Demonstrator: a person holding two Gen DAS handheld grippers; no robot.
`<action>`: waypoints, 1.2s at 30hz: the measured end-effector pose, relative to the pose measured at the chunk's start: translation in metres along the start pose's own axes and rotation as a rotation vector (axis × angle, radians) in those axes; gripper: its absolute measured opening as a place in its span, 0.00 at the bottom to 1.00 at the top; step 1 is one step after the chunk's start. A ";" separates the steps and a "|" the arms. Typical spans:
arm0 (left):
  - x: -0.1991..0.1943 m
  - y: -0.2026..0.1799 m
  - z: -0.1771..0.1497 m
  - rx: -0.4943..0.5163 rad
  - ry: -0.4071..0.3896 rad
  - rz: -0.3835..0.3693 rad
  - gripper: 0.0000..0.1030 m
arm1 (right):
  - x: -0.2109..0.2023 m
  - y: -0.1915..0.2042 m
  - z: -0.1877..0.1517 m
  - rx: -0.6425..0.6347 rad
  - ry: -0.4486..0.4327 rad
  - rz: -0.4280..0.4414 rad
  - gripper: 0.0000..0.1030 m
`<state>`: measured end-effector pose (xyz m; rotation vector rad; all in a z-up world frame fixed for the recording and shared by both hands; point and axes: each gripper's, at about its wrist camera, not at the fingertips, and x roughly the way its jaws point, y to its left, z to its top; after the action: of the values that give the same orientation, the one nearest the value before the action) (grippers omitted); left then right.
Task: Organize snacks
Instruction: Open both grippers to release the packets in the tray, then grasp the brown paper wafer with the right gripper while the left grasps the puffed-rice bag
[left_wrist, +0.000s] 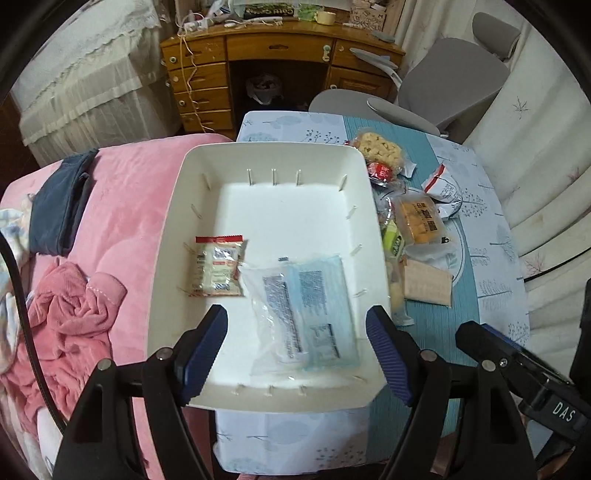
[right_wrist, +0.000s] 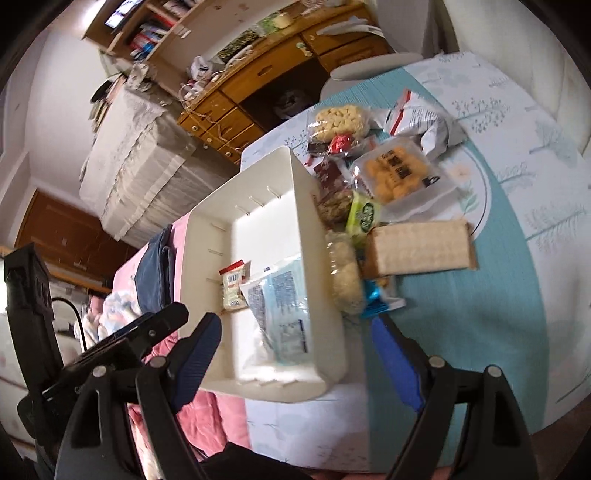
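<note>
White bin (left_wrist: 207, 192) sits right under my left tongs (left_wrist: 295, 354), two packets (left_wrist: 218, 266) inside. Both tongs gape wide, holding nothing. Remaining snacks (right_wrist: 399, 177) pile just ahead of my right tongs (right_wrist: 299, 362), the bin's wall beside them, pink blanket (left_wrist: 125, 206) left.

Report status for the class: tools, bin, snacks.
Left tool open, empty; right tool open, empty. White plastic bin holds two packets. Snack pile waits on table beside bin. Nothing blocking.
</note>
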<state>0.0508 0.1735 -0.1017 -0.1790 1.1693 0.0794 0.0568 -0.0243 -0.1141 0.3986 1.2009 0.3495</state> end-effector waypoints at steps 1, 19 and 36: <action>0.000 -0.005 -0.003 -0.009 0.004 0.002 0.74 | -0.005 -0.004 0.001 -0.027 0.001 -0.012 0.82; 0.005 -0.100 -0.068 -0.237 -0.018 0.040 0.74 | -0.056 -0.090 0.010 -0.318 0.087 -0.115 0.82; 0.070 -0.127 -0.049 -0.471 0.029 0.083 0.74 | -0.014 -0.103 0.017 -0.921 0.017 -0.103 0.82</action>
<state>0.0531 0.0375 -0.1727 -0.5480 1.1725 0.4273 0.0734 -0.1229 -0.1466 -0.4626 0.9519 0.7645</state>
